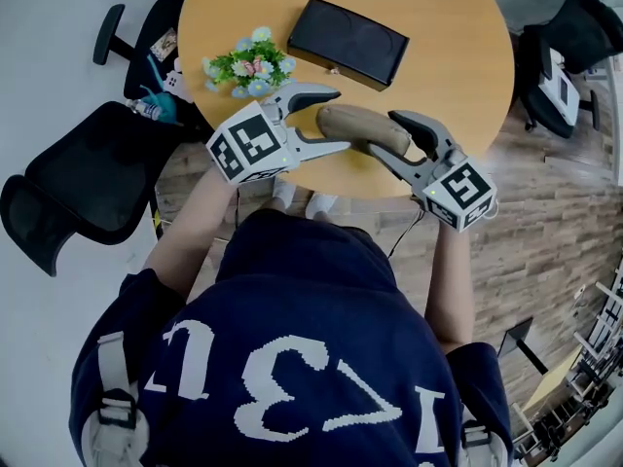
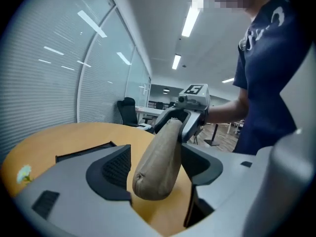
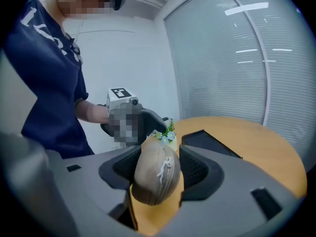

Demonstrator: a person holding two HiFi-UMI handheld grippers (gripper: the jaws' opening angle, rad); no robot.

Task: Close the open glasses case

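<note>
Above the near edge of the tabletop, the glasses case hangs between my two tools. The right tool clamps one end. The left tool stands wide open around the other end, not pressing. The case looks light, fabric-covered and a little soft, so I would grip it gently across its sides.

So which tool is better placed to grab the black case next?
Likely the left tool: its jaws are open, with the tan case between them but not gripped, so it is free. The right tool is clamped on the tan case. The black case lies beyond both.
</note>
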